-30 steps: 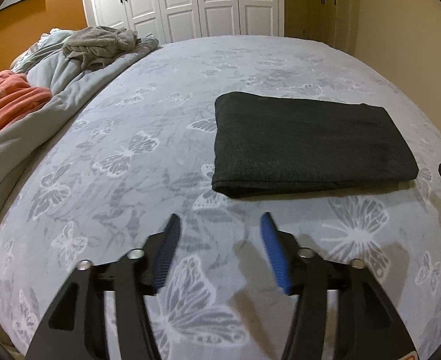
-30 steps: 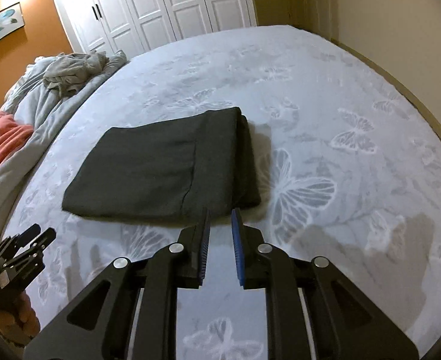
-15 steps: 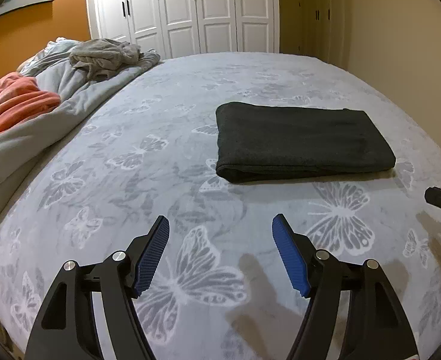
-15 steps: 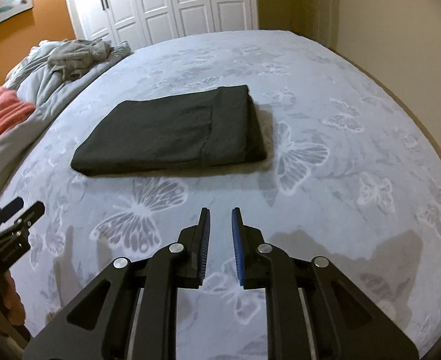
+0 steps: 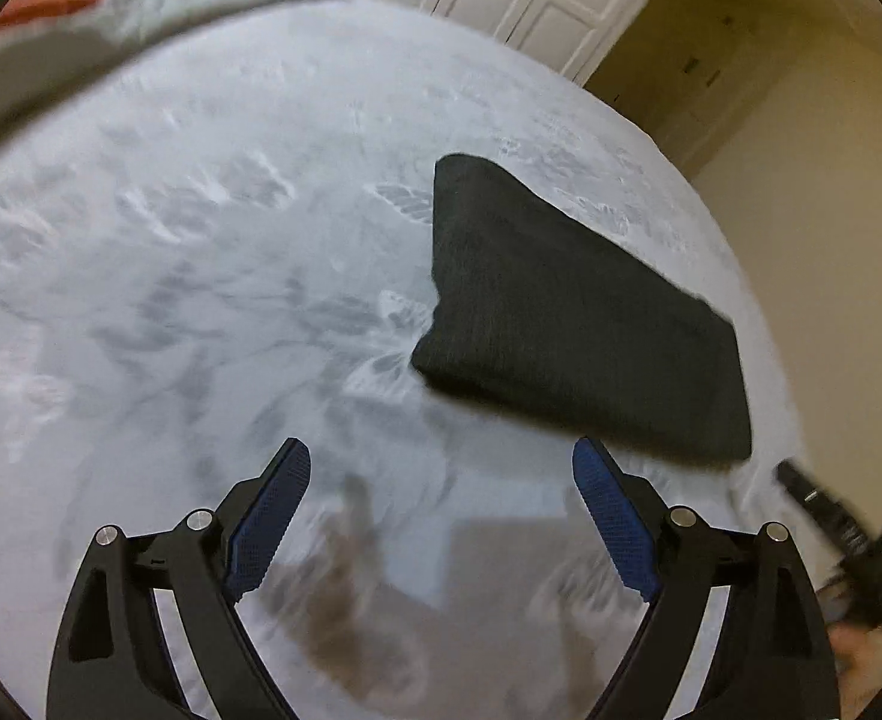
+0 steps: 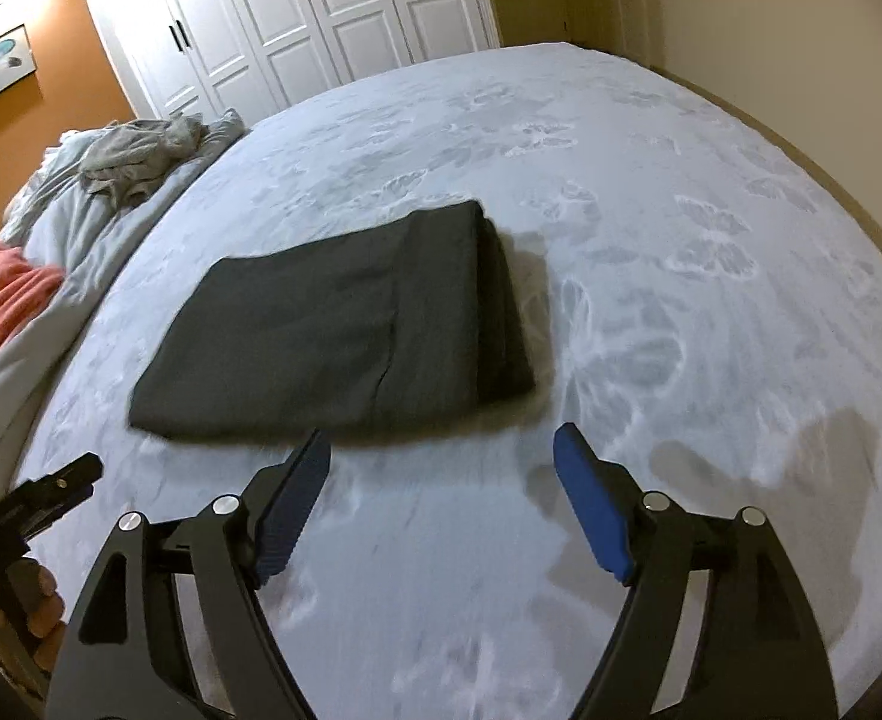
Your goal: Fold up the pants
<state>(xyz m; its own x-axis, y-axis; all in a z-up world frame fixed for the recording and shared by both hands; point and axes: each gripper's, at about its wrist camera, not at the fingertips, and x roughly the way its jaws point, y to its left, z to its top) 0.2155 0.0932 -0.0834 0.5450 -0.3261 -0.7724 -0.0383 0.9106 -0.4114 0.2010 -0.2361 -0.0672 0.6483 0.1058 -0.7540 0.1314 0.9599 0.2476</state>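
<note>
Grippers first: my left gripper (image 5: 441,468) stands spread wide over the bedsheet (image 5: 201,300), its jaws having just been opening, with only printed fabric between the blue pads (image 5: 273,510). My right gripper (image 6: 441,456) is likewise released; its jaws have just been opening too, and I see nothing caught between them. Both point steeply down at the bed.

Just beyond the right gripper's tips lie the pants (image 6: 345,324), dark charcoal and folded into a flat rectangle. Their near edge sits close above the left pad in the right wrist view, but I see no contact. From the left wrist view the same folded pants (image 5: 573,324) lie ahead and to the right, tilted in the frame, well clear of both pads. That view is blurred, so I cannot read the sheet's print there.

At the right edge of the left view I catch the right gripper's black tip (image 5: 813,504); at the lower left of the right view, the left gripper's tip (image 6: 51,492) with fingers (image 6: 39,600) on its handle.

Farther out, a grey duvet (image 6: 81,228) is heaped along the bed's left side with a crumpled grey garment (image 6: 135,162) on top and an orange blanket (image 6: 3,300) beside it. White wardrobe doors (image 6: 321,18) stand behind.
</note>
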